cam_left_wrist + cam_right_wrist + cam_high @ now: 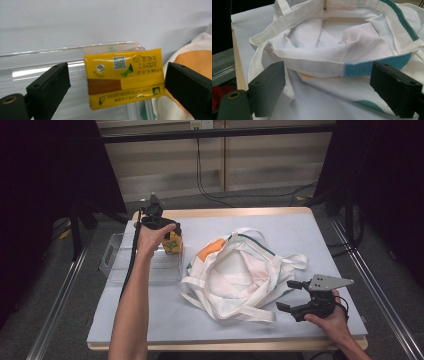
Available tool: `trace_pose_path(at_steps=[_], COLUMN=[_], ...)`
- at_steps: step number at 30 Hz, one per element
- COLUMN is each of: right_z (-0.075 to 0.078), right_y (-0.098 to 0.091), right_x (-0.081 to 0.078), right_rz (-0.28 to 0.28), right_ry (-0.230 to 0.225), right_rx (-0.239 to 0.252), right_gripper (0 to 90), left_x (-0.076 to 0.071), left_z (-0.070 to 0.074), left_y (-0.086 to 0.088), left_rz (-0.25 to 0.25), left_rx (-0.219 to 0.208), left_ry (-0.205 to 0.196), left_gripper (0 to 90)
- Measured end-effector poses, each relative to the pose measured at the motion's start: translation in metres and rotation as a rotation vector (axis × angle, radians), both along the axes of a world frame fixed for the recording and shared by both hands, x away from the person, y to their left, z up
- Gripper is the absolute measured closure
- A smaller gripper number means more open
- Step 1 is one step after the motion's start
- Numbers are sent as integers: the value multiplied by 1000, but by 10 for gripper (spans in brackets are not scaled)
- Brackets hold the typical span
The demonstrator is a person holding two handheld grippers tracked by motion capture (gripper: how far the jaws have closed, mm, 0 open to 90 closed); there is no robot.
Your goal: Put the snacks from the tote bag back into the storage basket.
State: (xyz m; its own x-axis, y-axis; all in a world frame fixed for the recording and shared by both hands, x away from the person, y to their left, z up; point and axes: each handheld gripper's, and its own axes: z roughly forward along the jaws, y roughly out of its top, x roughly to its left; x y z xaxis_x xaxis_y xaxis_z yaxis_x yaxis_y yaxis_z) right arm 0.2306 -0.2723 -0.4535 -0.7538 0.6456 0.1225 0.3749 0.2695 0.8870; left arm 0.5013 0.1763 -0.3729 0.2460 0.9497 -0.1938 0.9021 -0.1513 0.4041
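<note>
At the left of the high view, a clear plastic bin (120,257) is seen lying on the grey table (300,235), near its left edge. The left gripper (167,231) is held above the bin's far right corner, and a yellow drink carton (172,242) is found just under it, at that same corner. In the left gripper view the carton (125,80) is shown between the two black jaws, which are spread wide: a clear gap is left on the one side, while the other jaw stands right at the carton's edge (whether it touches there cannot be told). The carton is not pressed from both sides. Its printed top, with a foil straw hole and a square code, is turned towards the camera, and the bin's transparent rim (75,47) is seen behind it.

Towards the middle of the table a white cloth bag (235,275) with teal trim and an orange patch is laid open, its straps sprawled around it.

At the right, near the table's front edge, the right gripper (291,295) is held just beside the bag. In the right gripper view its jaws are parted, and the bag's rim (324,67) is seen lying between and beyond them, with nothing clamped.
</note>
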Motion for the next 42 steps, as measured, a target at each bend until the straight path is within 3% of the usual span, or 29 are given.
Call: trace_pose_path(at_steps=[2,7,11,14,19,22,24,27,30,32,35,38,42], right_z=[0,0,0,0,0,0,-1,-1,-1,-1,0,0,0], right_y=[0,0,0,0,0,0,0,0,0,-1,-1,-1,-2], right_x=[0,0,0,1,1,1,2,2,3,3,2,2,2], right_rz=[0,-4,-7,-10,-12,-14,-16,-16,-18,-22,-25,-29,-35], right_ry=[-1,-2,-2,-2,-1,1,2,0,1,0,-3,-4,-5], right_rx=[0,0,-1,-2,-6,-7,-8,-9,-7,-8,-7,-8,-6], right_gripper=[129,127,127,127,128,127,127,127,127,127,127,127,128], left_x=[-1,-8,-14,-19,-30,-35,-39,-48,-58,-64,-75,-87,-103], left_z=[0,3,6,7,5,5,6,11,11,10,10,13,13], left_y=[2,8,14,17,28,34,40,42,44,44,49,46,46], left_rz=[8,-32,-29,-98,-80,-64,-69,-106,-131,-116,-145,-180,-195], left_rx=[-3,-5,9,12,6,-19,0,-21,-8,-12,-26,6,-19], left_ry=[-4,-70,-122,-150,-202,-227,-253,-304,-335,-371,-403,-451,-502], left_gripper=[51,45,40,43,38,35,38,38,35,36,36,36,40])
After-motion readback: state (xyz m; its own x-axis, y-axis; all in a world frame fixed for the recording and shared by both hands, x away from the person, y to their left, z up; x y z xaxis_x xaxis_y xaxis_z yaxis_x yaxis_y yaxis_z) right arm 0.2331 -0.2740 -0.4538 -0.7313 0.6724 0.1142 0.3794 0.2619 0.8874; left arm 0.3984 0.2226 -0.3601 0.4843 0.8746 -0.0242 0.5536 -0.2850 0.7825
